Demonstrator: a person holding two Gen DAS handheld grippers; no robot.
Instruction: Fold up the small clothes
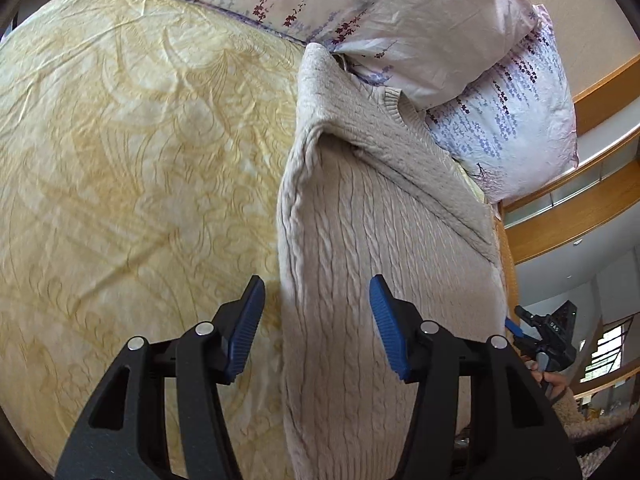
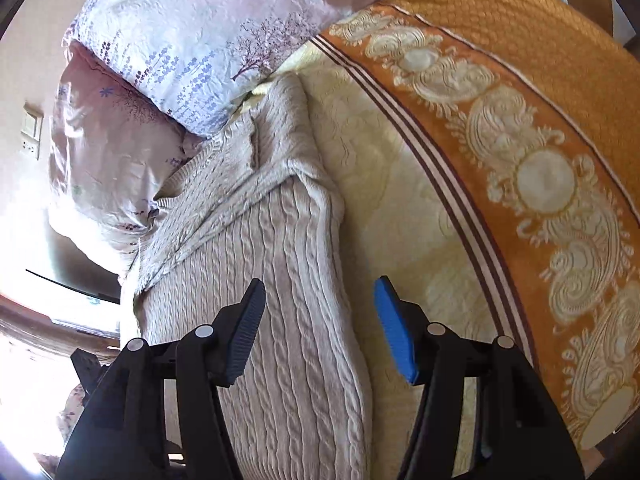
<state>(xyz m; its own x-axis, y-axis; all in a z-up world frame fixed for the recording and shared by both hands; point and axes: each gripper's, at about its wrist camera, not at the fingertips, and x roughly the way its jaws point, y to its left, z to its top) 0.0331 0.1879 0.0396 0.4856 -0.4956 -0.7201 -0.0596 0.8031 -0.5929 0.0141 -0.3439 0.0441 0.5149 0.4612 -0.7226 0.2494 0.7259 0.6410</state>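
**Sides folded in, both grippers free above the knit**

The beige cable-knit sweater (image 1: 384, 208) lies as a long narrow strip on the pale yellow patterned bedspread (image 1: 120, 140), its sleeves crossed over the chest and its collar end touching the floral pillows (image 1: 400, 12) at the head of the bed. The left gripper (image 1: 316, 320) hangs over the strip's left edge with its jaws parted and nothing between the blue pads (image 1: 386, 320); the right gripper (image 2: 320, 324) hangs over the right edge, likewise parted and empty

The next fold looks like hem to collar. To do it well, each gripper should pinch a hem corner through all layers, lift both together, and carry them level so the thick knit does not twist or the tucked sleeves slip out

The bedspread is soft and rumpled, so the strip may drag. An orange band with cream scrollwork (image 2: 520, 168) borders the bed; a wooden window frame (image 1: 580, 216) stands beyond
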